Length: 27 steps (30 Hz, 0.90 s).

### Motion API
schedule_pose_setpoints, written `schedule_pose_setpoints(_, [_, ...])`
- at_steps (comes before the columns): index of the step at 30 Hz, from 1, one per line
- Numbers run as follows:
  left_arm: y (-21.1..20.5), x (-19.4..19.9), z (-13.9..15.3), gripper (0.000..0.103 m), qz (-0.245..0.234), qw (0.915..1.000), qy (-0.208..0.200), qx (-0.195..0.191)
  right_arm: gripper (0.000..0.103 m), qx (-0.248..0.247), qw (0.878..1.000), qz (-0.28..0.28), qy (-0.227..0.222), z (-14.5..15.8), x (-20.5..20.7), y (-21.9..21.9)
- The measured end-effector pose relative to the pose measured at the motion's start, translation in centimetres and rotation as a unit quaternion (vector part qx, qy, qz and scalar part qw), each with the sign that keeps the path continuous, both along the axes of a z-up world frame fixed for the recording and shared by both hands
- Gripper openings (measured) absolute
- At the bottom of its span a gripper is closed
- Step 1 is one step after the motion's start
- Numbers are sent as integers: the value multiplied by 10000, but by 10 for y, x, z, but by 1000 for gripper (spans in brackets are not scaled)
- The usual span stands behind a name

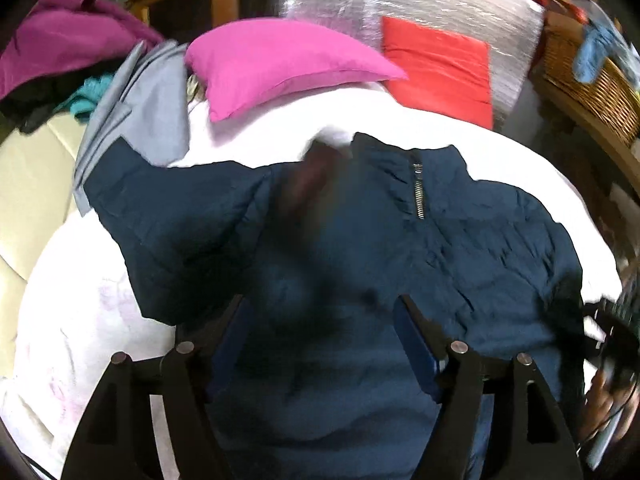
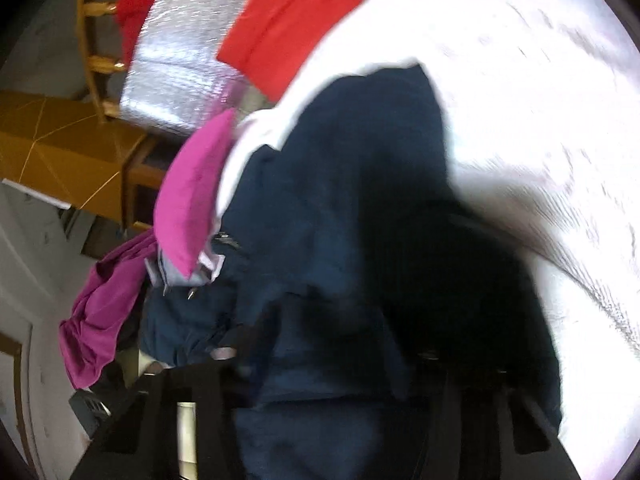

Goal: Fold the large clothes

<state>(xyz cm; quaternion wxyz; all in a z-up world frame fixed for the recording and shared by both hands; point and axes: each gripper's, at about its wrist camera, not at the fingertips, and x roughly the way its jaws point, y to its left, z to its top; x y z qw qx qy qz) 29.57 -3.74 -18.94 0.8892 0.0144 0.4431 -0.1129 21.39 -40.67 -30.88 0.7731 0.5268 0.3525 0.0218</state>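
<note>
Left gripper [image 1: 324,336] gapes wide over the navy zip-neck pullover [image 1: 360,240] — holding nothing.
Right gripper [image 2: 340,376]: we cannot tell; cloth may bunch — blurred, fast motion.

Left gripper [image 1: 324,320]: black angular frame arms; blue pads on the fingers [image 1: 414,340]; round silver screws; right gripper [image 2: 332,380]: black, blurred frame.

A bright pink pillow [image 1: 280,64] lies on a white bedsheet [image 1: 248,136], beside a red cushion [image 1: 440,68]; a woven wicker basket [image 1: 588,84] sits right.
</note>
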Motion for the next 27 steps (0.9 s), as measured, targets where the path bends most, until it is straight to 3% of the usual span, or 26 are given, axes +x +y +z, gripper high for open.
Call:
schedule_pose_setpoints(6, [72, 26, -12, 75, 937, 9953, 165, -173, 34, -348, 9990, 275, -49, 2, 5, 8])
schedule_pose_setpoints(13, [194, 73, -18, 76, 2255, 9727, 370, -407, 33, -832, 9959, 293, -199, 3, -1, 15])
schedule_pose_setpoints(17, [231, 110, -30, 76, 2321, 9651, 668, -1014, 33, -714, 9967, 270, -270, 1, -2, 12])
schedule_pose_setpoints(22, [247, 145, -56, 76, 2451, 9496, 1052, -1647, 33, -844, 9955, 254, -336, 2, -4, 13])
schedule_pose_setpoints(25, [247, 156, -72, 75, 2438, 9356, 1367, -2156, 33, -885, 9952, 242, -352, 2, -4, 13])
schedule_pose_setpoints(27, [246, 160, -81, 71, 2426, 9246, 1359, -2605, 33, -896, 9950, 235, -364, 3, -4, 14])
